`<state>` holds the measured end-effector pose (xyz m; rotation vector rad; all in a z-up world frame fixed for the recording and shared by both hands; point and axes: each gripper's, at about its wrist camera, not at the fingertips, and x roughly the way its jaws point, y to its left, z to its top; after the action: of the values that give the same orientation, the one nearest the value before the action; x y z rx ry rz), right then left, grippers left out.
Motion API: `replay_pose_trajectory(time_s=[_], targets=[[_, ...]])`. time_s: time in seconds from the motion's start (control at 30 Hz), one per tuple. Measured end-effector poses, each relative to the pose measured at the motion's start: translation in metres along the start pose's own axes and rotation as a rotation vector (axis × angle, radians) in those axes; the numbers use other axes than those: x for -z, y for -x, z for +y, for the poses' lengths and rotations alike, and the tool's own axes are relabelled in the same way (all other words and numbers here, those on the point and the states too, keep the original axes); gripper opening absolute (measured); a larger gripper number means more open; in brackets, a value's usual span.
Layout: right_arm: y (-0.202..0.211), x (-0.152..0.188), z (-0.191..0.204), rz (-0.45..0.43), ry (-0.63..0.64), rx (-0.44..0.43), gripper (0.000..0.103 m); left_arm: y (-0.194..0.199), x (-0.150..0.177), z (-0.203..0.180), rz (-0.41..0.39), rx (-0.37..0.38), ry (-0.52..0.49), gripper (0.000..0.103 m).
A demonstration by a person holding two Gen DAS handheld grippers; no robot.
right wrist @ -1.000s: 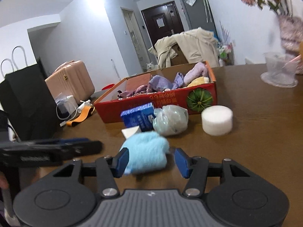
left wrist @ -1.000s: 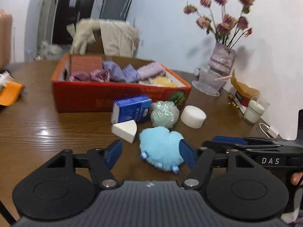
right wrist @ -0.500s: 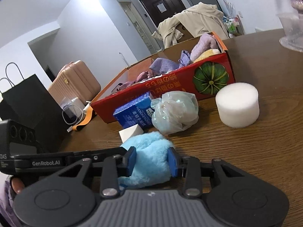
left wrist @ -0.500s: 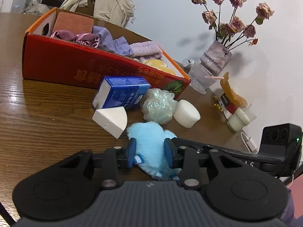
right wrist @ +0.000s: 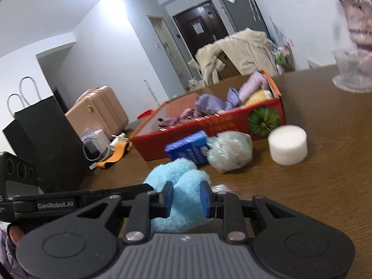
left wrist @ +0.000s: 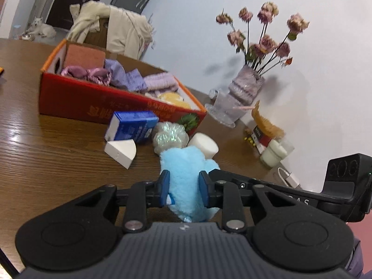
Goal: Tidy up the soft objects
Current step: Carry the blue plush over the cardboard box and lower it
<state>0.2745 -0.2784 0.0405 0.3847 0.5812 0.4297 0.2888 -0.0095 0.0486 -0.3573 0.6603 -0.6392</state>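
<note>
A fluffy light-blue plush [left wrist: 183, 165] [right wrist: 176, 179] is held between both grippers, lifted off the wooden table. My left gripper [left wrist: 183, 189] is shut on it from one side and my right gripper [right wrist: 185, 198] is shut on it from the other. A red cardboard box [left wrist: 76, 100] [right wrist: 223, 125] holds purple cloths, a pink sponge and a yellow item. In front of it lie a blue carton [left wrist: 132, 127], a white wedge sponge [left wrist: 119, 151], a pale green mesh puff [left wrist: 171, 137] [right wrist: 230, 151] and a white round sponge [left wrist: 204, 145] [right wrist: 288, 145].
A vase of dried flowers [left wrist: 246, 88], a glass dish [left wrist: 224, 110], a candle jar [left wrist: 275, 153] and a charger [left wrist: 288, 176] stand by the wall. A black paper bag [right wrist: 44, 139] and cables [right wrist: 95, 147] sit at the table's left end.
Both grippers closed on the blue plush from open a second ago and have raised it off the table. The other objects have not moved.
</note>
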Motion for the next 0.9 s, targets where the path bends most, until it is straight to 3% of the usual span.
replay_pose_trajectory(time_s=[0.17, 0.33, 0.43, 0.63, 0.87, 0.9], targets=[[0.001, -0.016, 0.031, -0.032, 0.066, 0.000, 0.024, 0.023, -0.016, 0.004, -0.065, -0.010, 0.004, 0.027], [-0.018, -0.072, 0.059, -0.079, 0.197, -0.010, 0.024, 0.029, -0.074, 0.014, -0.153, -0.031, -0.017, 0.027], [-0.050, -0.109, 0.066, -0.085, 0.234, -0.018, 0.024, 0.017, -0.112, 0.033, -0.149, -0.047, -0.017, 0.027], [-0.141, -0.155, 0.053, 0.016, 0.163, -0.056, 0.023, -0.020, -0.161, 0.080, -0.115, -0.153, 0.001, 0.027], [-0.241, -0.143, 0.026, 0.230, 0.110, -0.014, 0.021, -0.081, -0.153, 0.125, 0.023, -0.331, -0.045, 0.025], [-0.248, -0.138, 0.025, 0.261, 0.107, -0.010, 0.018, -0.081, -0.150, 0.126, 0.007, -0.342, -0.071, 0.023]])
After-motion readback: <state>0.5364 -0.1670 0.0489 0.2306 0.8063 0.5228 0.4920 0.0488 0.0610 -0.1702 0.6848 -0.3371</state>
